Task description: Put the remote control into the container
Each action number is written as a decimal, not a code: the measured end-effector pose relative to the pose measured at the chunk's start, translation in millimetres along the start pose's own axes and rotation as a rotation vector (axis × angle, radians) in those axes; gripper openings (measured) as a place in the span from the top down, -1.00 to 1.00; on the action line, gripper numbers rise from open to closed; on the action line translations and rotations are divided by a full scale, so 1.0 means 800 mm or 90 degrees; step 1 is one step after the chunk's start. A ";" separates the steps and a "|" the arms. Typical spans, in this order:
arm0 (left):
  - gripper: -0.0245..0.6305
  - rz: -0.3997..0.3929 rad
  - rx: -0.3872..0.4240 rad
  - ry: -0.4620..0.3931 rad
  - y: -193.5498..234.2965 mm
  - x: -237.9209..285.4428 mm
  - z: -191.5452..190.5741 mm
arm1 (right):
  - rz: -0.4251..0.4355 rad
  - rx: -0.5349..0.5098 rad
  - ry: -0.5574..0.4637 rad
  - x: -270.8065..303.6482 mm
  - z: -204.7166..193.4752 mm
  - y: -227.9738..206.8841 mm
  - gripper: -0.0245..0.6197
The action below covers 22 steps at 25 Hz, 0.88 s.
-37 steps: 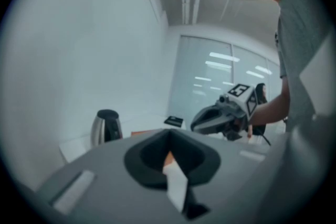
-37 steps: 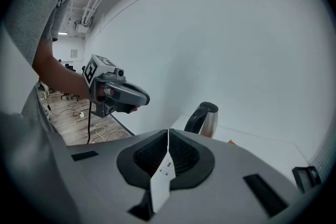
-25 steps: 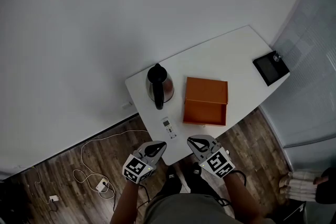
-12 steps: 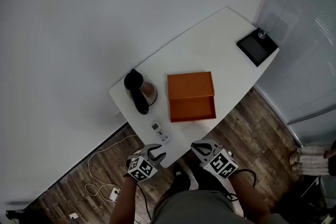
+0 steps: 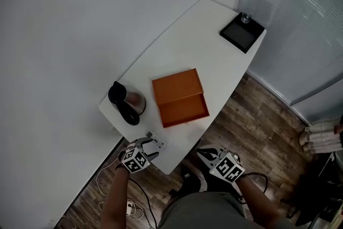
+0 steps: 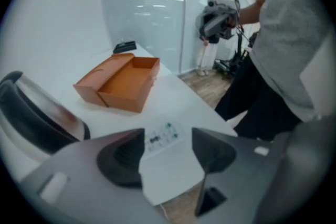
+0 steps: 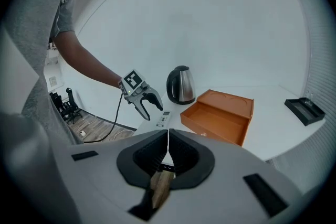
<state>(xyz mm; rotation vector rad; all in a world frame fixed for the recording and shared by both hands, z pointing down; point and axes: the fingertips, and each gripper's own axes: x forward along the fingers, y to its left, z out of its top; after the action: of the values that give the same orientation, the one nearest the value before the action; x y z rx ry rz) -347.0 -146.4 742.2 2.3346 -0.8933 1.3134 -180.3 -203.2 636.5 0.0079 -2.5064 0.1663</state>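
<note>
A left gripper (image 5: 148,147) hangs over the near end of a white bench (image 5: 198,45). Its jaws stand wide apart, having just been opening, and grip nothing. One remote control (image 6: 163,136) lies flat and face up on the bench straight ahead of those jaws, framed between the two tips in the left gripper view but not pressed by either pad. Its long axis runs away from the bench's near edge, and its small dark display end points toward the kettle (image 5: 126,102). Its buttons, including a green one, are visible, but the print on them is too small to read.

Beyond the remote, farther from the left gripper, sits one orange container (image 5: 179,99), open-topped, with its lid lying flat behind it. The single steel kettle with a black handle stands to the left gripper's left. One black tray (image 5: 242,32) rests at the far end of the bench.

The right gripper (image 5: 206,154) is off the bench edge over the wood floor (image 5: 268,126), well apart from the remote, its jaws pressed together and empty. Each of the two grippers carries a cube of black-and-white square markers.
</note>
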 end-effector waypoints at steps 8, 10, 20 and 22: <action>-0.11 -0.040 0.289 0.140 0.019 0.027 -0.027 | -0.050 0.040 0.008 -0.017 -0.028 -0.007 0.87; -0.14 -0.051 0.333 0.161 0.021 0.033 -0.031 | -0.061 0.046 0.013 -0.020 -0.035 -0.006 0.87; -0.15 -0.110 0.443 0.200 0.027 0.058 -0.036 | -0.073 0.031 -0.018 0.019 -0.003 -0.032 0.87; -0.15 -0.130 0.446 0.213 0.026 0.063 -0.049 | -0.069 0.029 -0.019 0.032 0.001 -0.032 0.87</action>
<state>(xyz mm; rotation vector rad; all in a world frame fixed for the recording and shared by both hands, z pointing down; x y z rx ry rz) -366.6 -159.0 804.7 2.4493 -0.0768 2.0804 -200.5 -227.6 653.8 0.1654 -2.5239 0.1798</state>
